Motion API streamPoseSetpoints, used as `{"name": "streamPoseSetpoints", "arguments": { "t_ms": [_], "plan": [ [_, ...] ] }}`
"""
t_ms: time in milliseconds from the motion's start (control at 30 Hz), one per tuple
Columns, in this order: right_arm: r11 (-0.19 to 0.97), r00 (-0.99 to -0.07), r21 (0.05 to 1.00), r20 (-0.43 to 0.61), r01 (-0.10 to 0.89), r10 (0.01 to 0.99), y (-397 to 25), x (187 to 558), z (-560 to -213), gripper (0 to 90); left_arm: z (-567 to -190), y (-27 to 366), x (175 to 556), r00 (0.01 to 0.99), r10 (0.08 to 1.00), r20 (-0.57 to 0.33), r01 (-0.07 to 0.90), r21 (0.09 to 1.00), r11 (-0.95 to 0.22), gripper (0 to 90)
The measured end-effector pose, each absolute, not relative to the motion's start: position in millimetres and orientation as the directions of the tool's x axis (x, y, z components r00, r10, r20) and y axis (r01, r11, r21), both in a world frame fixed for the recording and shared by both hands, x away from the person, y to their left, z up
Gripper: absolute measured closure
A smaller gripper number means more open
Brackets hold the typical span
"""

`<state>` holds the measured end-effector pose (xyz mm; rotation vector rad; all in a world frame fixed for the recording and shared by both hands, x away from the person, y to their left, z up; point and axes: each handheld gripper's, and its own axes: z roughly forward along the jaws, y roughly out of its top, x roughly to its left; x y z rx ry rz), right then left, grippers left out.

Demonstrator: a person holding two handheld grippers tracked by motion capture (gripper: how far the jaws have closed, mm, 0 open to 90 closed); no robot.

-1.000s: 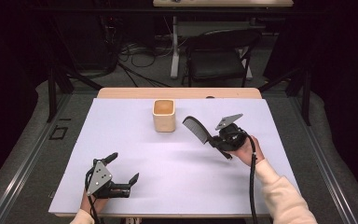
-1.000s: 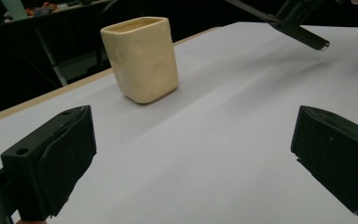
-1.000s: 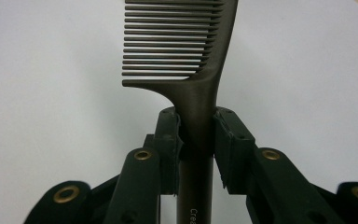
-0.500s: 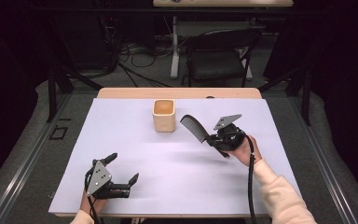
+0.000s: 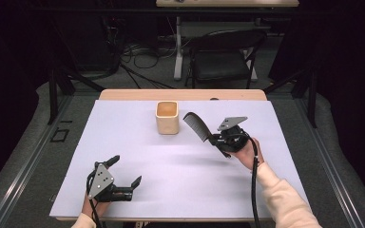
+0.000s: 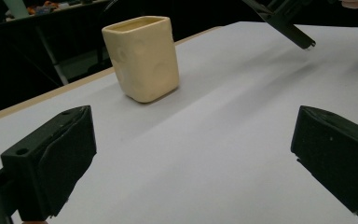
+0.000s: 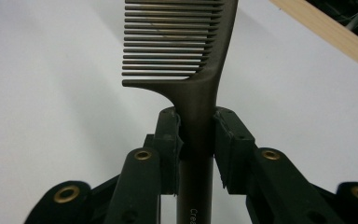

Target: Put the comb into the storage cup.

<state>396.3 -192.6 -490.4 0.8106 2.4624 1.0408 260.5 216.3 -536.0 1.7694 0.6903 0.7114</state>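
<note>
Moving left since 1 second ago, the right gripper [image 5: 217,139] brings the comb [image 5: 196,125] closer to the cup [image 5: 167,117] on the far tabletop [image 5: 180,185]. Its fingers squeeze the comb's handle. The left gripper [image 5: 125,172] rests near, fingers wide open. Next, I think, it must lift and tip the comb into the cup.

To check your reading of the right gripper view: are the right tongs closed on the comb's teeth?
No, the right tongs clamp the comb on its handle, just below where the teeth end.
</note>
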Motion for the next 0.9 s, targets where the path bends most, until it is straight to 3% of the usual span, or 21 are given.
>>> {"name": "streamPoseSetpoints", "arguments": {
  "t_ms": [900],
  "plan": [
    [0.48,-0.745,0.819,-0.099,0.315,0.659,-194.9,391.2,-479.2,72.1,-535.5,216.5,259.6,0.649,0.748,0.14,0.113,0.954,-0.276,0.2]
  ]
}}
